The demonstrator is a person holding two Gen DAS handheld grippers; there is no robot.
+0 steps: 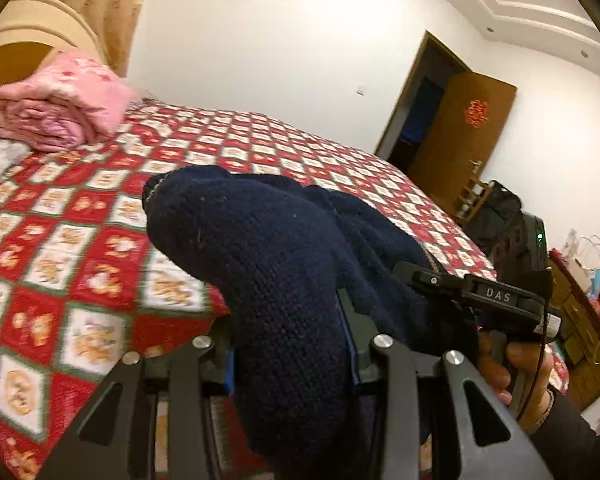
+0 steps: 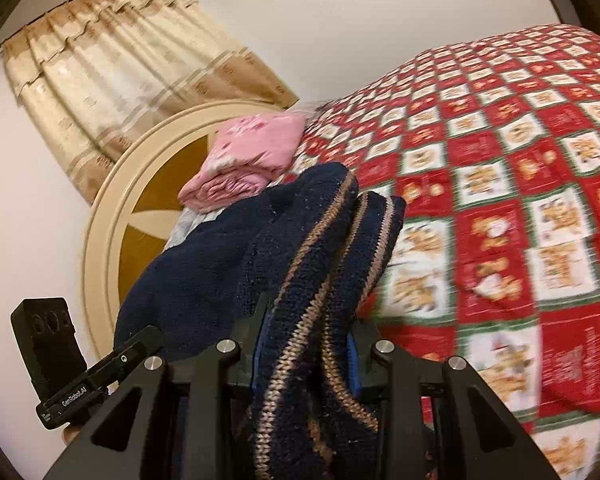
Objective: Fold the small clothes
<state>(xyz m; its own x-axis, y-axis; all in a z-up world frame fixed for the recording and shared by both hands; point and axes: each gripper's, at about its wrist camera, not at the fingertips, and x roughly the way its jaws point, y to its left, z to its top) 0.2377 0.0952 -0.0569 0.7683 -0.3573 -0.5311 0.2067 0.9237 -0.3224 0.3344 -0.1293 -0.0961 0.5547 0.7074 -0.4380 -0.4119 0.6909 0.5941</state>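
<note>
A small navy knitted garment (image 1: 260,264) with tan-striped ribbed edges (image 2: 316,288) hangs between my two grippers, lifted above the bed. My left gripper (image 1: 292,344) is shut on a plain navy part of it, which bulges over and hides the fingertips. My right gripper (image 2: 304,340) is shut on the striped edge, bunched in folds over its fingers. The right gripper also shows at the right of the left wrist view (image 1: 480,296), held by a hand. The left gripper shows at the lower left of the right wrist view (image 2: 80,384).
The bed has a red, white and green checked quilt (image 1: 100,240), also seen in the right wrist view (image 2: 520,200). A folded pink blanket (image 1: 56,108) lies near the cream round headboard (image 2: 112,208). Curtains (image 2: 120,80), an open wooden door (image 1: 452,132) and clutter (image 1: 580,300) stand around.
</note>
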